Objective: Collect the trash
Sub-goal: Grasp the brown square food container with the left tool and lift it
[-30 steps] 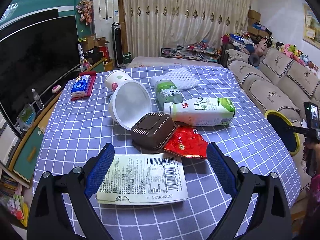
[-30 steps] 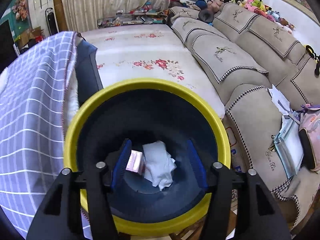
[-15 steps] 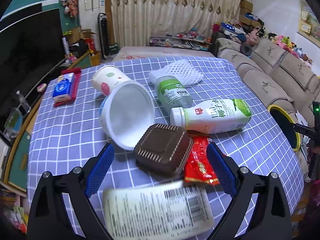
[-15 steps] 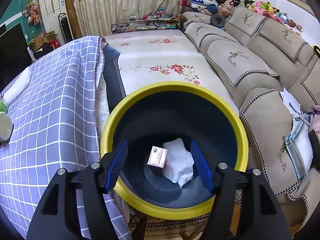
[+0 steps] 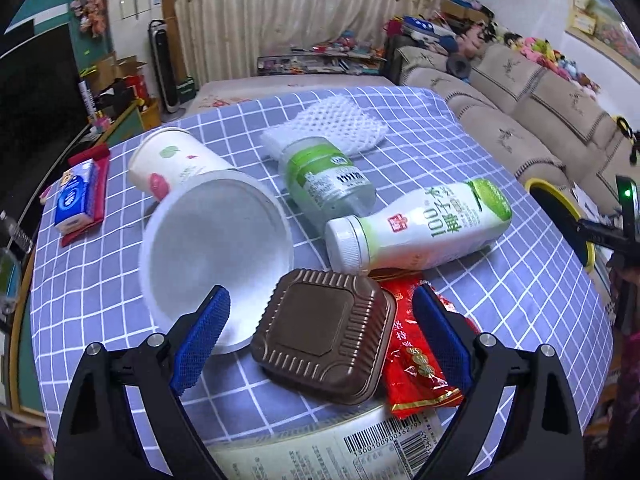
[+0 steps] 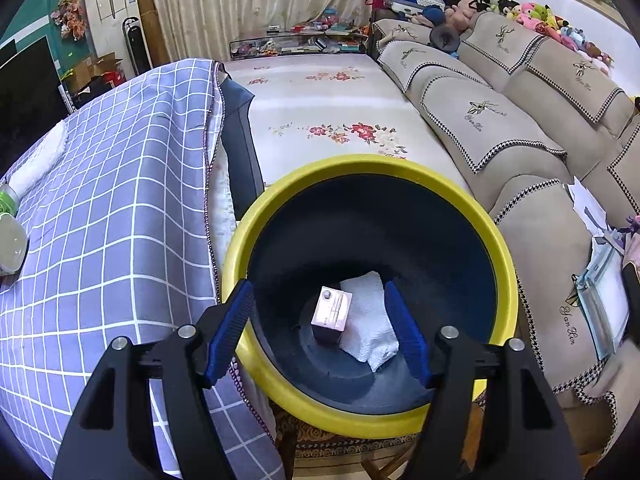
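Hovering released: left hand-held gripper (image 5: 320, 320) straddles brown tray (image 5: 324, 334); right hand-held gripper (image 6: 318, 326), released, above bin (image 6: 360, 168).

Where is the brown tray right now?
In the left wrist view, the brown tray lies low and central, against the white bowl and overlapping the red wrapper.

Even, soft indoor light, sharp centres, strong fisheye bending and black vignette at corners, glare on the glossy brown square lid (image 5: 324, 330), dark navy yellow-rimmed bin (image 6: 502, 276) interior
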Demonstrator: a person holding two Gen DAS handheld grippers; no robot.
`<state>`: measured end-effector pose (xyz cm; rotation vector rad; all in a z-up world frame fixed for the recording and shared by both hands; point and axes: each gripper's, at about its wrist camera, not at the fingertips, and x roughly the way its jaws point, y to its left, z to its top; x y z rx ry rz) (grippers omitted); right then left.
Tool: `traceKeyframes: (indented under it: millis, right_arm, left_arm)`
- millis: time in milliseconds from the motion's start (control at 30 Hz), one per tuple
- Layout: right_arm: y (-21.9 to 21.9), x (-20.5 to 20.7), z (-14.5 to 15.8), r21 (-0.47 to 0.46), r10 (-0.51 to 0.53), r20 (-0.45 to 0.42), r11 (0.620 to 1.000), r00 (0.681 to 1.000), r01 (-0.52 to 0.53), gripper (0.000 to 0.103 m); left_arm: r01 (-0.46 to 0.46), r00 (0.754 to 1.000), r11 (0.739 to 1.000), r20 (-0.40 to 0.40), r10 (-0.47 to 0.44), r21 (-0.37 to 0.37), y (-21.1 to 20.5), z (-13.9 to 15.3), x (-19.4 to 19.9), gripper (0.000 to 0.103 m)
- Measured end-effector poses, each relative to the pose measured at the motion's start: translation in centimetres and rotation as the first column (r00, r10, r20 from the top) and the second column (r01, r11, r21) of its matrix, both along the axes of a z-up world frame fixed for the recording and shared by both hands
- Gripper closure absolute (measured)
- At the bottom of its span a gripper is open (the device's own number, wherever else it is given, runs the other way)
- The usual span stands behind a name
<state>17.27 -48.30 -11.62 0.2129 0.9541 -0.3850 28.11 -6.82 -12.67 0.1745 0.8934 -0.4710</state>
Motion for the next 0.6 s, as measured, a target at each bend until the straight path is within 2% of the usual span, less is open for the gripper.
traceKeyframes:
  millis: [133,200,500,600]
  right_arm:
    - [0.06,0.14,-0.26,0.007,0.004,-0.005,1.000,1.000,-0.004,0.038]
    - [0.16,0.30,-0.42,0.017,0.009,-0.006,1.000,1.000,-0.009,0.038]
    - [0.43,0.50,-0.67,0.035,0.023,-0.004,0.999,1.000,-0.023,0.037]
    - [0.36,0.36,-0.71,0.041,0.022,-0.002,0.999,1.000,-0.022,0.037]
  left_arm:
    - [0.023,1.000,1.000,-0.021,-0.023,-0.003,-0.30,-0.42,0.12,0.028]
    - [0.026,0.999,1.000,-0.028,-0.026,-0.014,-0.26,-0.50,0.20,0.030]
    - [0.048,0.998,0.999,-0.049,-0.049,-0.015,-0.28,-0.52,0.20,0.032]
    - [0.050,0.997,0.999,-0.063,-0.051,-0.017,-0.21,-0.57,0.32,0.028]
